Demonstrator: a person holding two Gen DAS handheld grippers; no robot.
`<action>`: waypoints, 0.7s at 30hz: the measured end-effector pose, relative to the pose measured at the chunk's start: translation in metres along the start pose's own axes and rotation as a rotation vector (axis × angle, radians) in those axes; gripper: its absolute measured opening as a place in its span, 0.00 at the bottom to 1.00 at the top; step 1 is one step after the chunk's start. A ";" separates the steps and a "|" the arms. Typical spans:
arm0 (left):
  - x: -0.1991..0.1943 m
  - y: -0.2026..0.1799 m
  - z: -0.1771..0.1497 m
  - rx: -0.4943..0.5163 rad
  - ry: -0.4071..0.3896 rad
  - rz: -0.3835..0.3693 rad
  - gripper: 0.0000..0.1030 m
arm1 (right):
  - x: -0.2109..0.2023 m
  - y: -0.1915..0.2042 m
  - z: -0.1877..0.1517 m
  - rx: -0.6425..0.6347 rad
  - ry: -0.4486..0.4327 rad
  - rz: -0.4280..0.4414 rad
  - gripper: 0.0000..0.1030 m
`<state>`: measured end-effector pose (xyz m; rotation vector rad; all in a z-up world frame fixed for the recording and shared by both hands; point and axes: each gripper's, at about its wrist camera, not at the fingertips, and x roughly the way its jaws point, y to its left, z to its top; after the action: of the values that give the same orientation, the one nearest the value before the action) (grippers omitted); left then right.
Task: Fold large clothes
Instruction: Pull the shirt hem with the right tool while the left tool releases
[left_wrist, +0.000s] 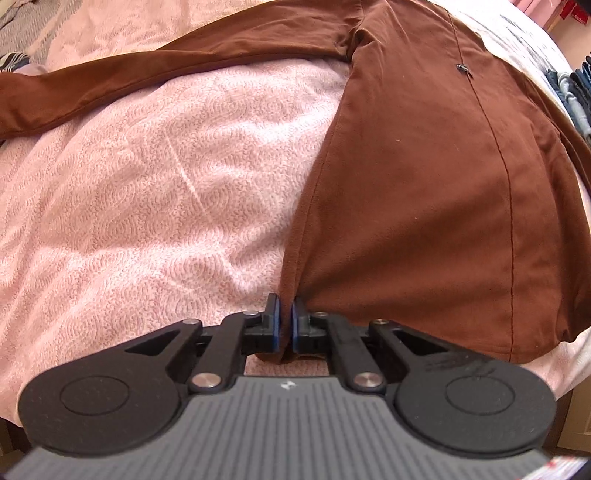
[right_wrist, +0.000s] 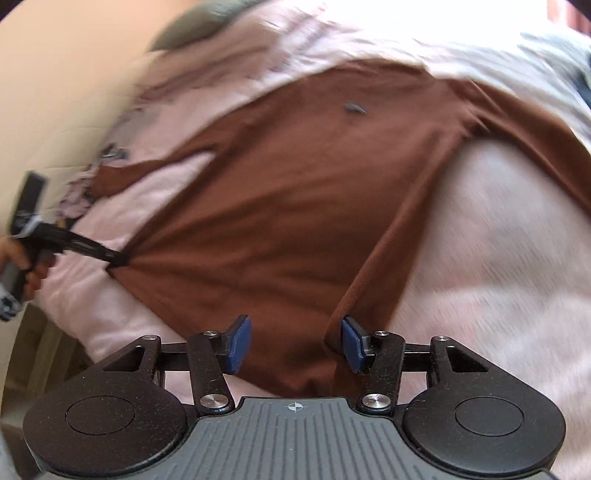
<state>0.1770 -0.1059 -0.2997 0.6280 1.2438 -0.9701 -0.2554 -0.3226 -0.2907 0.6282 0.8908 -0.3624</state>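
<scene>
Brown long-sleeved shirt (left_wrist: 424, 177) lies spread on a pink quilted bedspread (left_wrist: 147, 177), and every place below is given from that shirt. In the left wrist view, 1 sleeve (left_wrist: 155, 74) stretches away to the left across the bedspread, while the body fills the right side with a seam running down it and a small dark tag (left_wrist: 464, 69) near the top. At the shirt's lower left corner the left gripper (left_wrist: 285, 314) has its 2 blue pads pressed together, pinching the hem corner between them. Only this view shows folded denim (left_wrist: 576, 92) stacked beyond the shirt's right edge.

The right wrist view is blurred. At its left edge it shows what the other cannot: a hand (right_wrist: 26, 266) holding the left gripper (right_wrist: 118, 258) from outside, its tip clamped on the shirt's corner (right_wrist: 280, 206), cloth drawn taut from that point. The right gripper (right_wrist: 295, 341) stands spread wide over the shirt's near hem, 1 pad on either side of a raised fold, neither pad pressing it. Bedspread (right_wrist: 498, 258) lies bare to the shirt's right.
</scene>
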 end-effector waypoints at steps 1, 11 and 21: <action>0.003 -0.005 0.003 -0.001 -0.002 -0.002 0.04 | 0.001 -0.006 -0.004 0.007 0.013 -0.005 0.48; 0.005 -0.008 0.004 0.053 0.006 0.011 0.04 | 0.015 -0.048 -0.001 -0.334 0.248 0.021 0.48; -0.016 -0.003 0.004 0.077 0.025 -0.086 0.03 | -0.044 -0.096 0.006 0.201 0.115 0.348 0.04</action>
<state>0.1757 -0.1067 -0.2834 0.6532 1.2690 -1.0887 -0.3290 -0.3986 -0.2865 0.9808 0.8407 -0.1021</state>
